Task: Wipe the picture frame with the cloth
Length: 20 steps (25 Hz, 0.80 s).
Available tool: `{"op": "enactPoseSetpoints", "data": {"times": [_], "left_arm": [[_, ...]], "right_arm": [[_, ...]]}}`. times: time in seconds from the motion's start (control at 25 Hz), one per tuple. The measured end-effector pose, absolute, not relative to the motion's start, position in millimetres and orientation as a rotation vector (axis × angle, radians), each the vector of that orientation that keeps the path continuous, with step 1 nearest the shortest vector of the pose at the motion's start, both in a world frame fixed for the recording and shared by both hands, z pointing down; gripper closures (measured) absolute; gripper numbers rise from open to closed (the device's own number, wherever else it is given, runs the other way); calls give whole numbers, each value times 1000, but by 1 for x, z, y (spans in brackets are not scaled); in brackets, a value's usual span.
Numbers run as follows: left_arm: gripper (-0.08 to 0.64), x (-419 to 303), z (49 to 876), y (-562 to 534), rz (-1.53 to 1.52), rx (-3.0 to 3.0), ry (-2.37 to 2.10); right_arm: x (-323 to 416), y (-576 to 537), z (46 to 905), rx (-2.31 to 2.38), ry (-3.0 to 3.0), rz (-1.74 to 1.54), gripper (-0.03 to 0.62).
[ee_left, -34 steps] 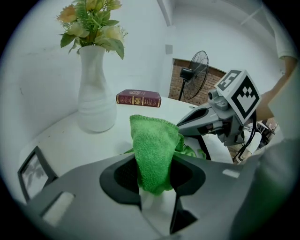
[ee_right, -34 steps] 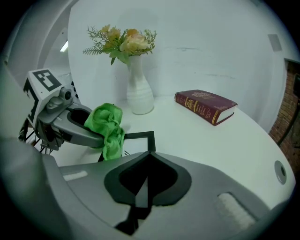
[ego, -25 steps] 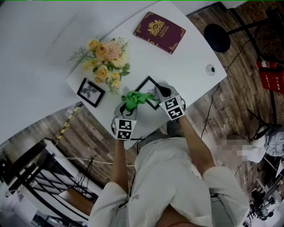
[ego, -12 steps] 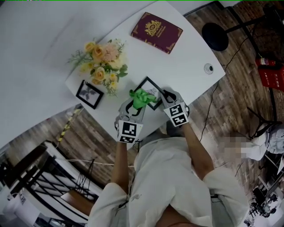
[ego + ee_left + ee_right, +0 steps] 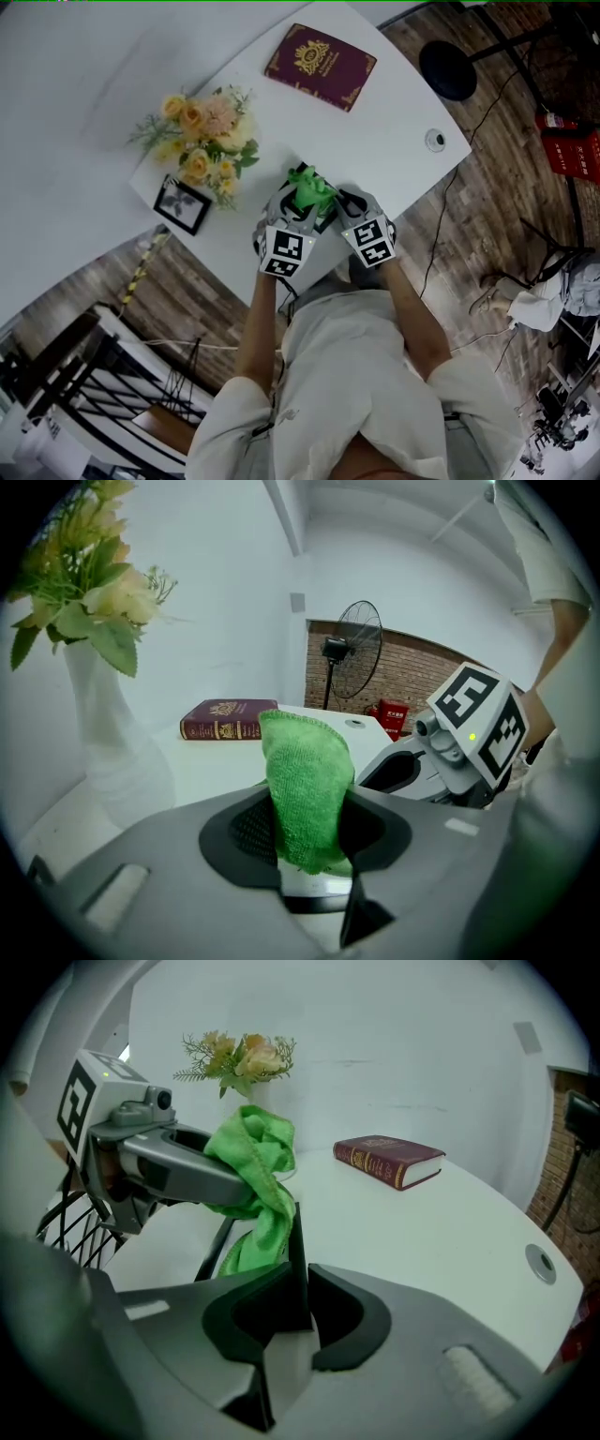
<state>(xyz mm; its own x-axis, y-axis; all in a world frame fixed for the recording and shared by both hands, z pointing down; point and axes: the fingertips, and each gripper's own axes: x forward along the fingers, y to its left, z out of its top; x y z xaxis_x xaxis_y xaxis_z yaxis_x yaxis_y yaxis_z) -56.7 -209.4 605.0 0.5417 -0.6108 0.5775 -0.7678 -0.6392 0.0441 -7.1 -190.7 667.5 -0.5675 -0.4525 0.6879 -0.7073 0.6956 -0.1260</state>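
A black picture frame (image 5: pixel 298 1241) stands on edge near the table's front, and my right gripper (image 5: pixel 298 1297) is shut on its rim. My left gripper (image 5: pixel 314 841) is shut on a green cloth (image 5: pixel 305 789). In the right gripper view the cloth (image 5: pixel 255 1171) hangs bunched against the frame's left side. In the head view the cloth (image 5: pixel 312 190) sits between the left gripper (image 5: pixel 302 208) and the right gripper (image 5: pixel 342 204), which are close together. There the frame is mostly hidden beneath them.
The white table (image 5: pixel 394 112) also holds a maroon book (image 5: pixel 319 66), a white vase of yellow and pink flowers (image 5: pixel 202 141) and a second small framed photo (image 5: pixel 181 203). A round cable grommet (image 5: pixel 435 141) sits near the right edge. A fan base (image 5: pixel 447 70) stands on the wooden floor.
My left gripper has carried the green cloth to the right and further onto the frame, closing in on the right gripper. The right gripper has kept its hold on the frame.
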Motion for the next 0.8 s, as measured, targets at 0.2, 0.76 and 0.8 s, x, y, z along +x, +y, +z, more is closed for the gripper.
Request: {"op": "enactPoseSetpoints", "data": {"times": [0.2,0.76,0.8], "left_arm": [[393,-49,620,-224,788,2471,-1146],[393,-50,651,-224,957,2414,-1146],[393,-52,652,-220,971,2404,-1147]], "right_arm": [[-8,-190,668,876,-2274,519,534],[-6,-191,668,923,-2261,566,535],[-6,-191,669,929,-2258,570,535]]}}
